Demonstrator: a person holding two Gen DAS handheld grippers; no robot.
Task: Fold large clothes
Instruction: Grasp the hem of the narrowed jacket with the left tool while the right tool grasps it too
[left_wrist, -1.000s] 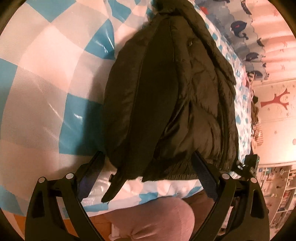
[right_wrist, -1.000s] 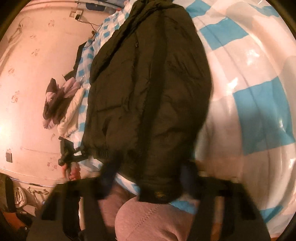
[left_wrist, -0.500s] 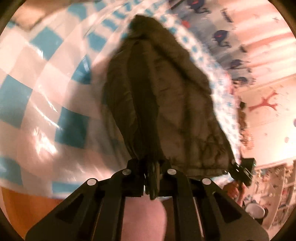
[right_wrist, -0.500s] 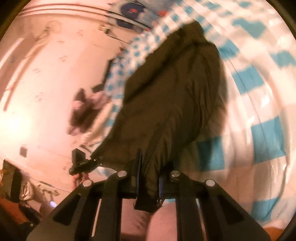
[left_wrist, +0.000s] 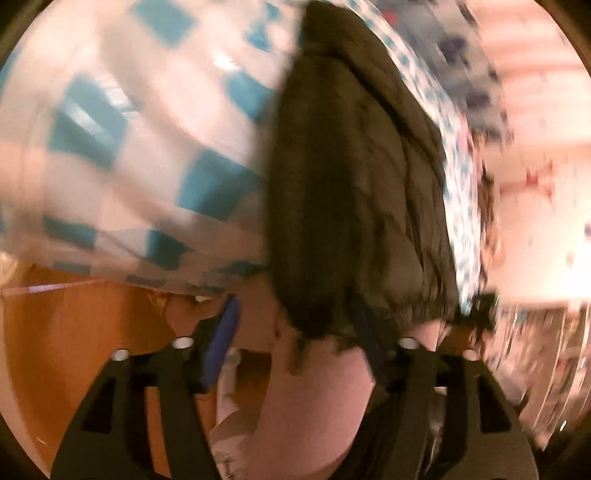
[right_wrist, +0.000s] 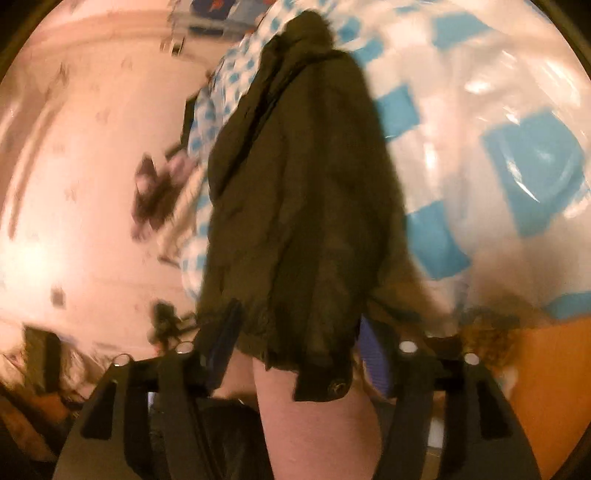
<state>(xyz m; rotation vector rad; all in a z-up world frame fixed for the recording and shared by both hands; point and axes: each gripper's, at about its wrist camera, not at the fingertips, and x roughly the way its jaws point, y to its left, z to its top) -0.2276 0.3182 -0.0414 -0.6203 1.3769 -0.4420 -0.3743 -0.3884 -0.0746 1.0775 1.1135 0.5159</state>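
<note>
Nearest in the left wrist view stands the left gripper, its black frame filling the bottom edge; its jaws have just been opening and now stand apart, the blue pads spread to either side; the hem of the jacket hangs in the gap between them, and neither pad presses on it. Behind the fingers a pink-clad knee fills the middle, with orange floor to its left.

In the right wrist view the right gripper shows the same; its jaws have just been opening, they stand wide, and the jacket's cuff with a snap button dangles between them, loose, gripped by neither pad; the knee lies just under it.

Farther out, the dark quilted jacket lies lengthwise on the bed, folded narrow, its hem at the near edge and partly over it, its collar at the far end; the cover under it is a glossy blue-and-white check. Both views are blurred, so the seams and the fold lines are hard to read.

Beyond the bed's far side, a heap of other clothes lies against a pale pink wall; in the left view the wall bears dark blurred marks, too smeared to tell.
</note>
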